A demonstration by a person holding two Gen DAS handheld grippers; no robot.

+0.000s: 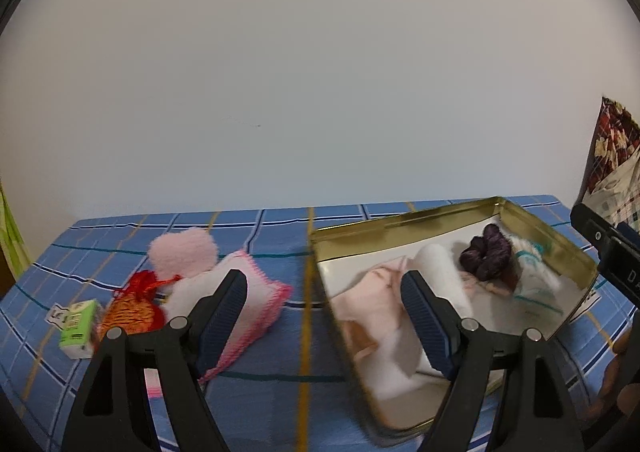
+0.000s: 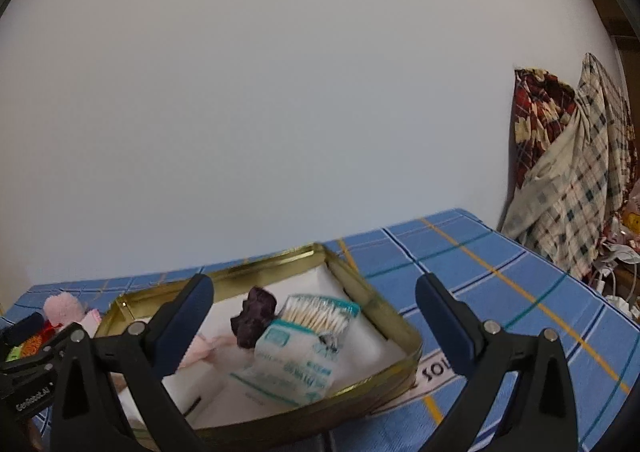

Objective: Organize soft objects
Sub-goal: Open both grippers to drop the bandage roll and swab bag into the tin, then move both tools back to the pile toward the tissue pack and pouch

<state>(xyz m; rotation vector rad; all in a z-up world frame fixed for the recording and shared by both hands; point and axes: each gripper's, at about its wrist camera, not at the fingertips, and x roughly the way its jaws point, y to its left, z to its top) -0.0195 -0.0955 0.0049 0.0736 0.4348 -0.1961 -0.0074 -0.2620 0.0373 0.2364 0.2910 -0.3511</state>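
A gold metal tin (image 1: 560,248) (image 2: 384,316) stands open on the blue checked cloth. It holds a pale pink cloth (image 1: 372,300), a white roll (image 1: 444,268), a dark purple scrunchie (image 1: 486,250) (image 2: 254,312) and a packet of cotton swabs (image 2: 304,348). Left of the tin lie a white cloth with pink edging (image 1: 256,292), a pink fluffy puff (image 1: 184,252) and an orange and red knitted pouch (image 1: 132,312). My left gripper (image 1: 324,316) is open above the tin's left edge, holding nothing. My right gripper (image 2: 316,328) is open over the tin, holding nothing.
A small green and white carton (image 1: 78,326) lies at the cloth's left edge. Patterned and checked fabrics (image 2: 572,180) hang at the right beyond the table. A plain wall stands behind the table. The cloth (image 2: 500,276) right of the tin is bare.
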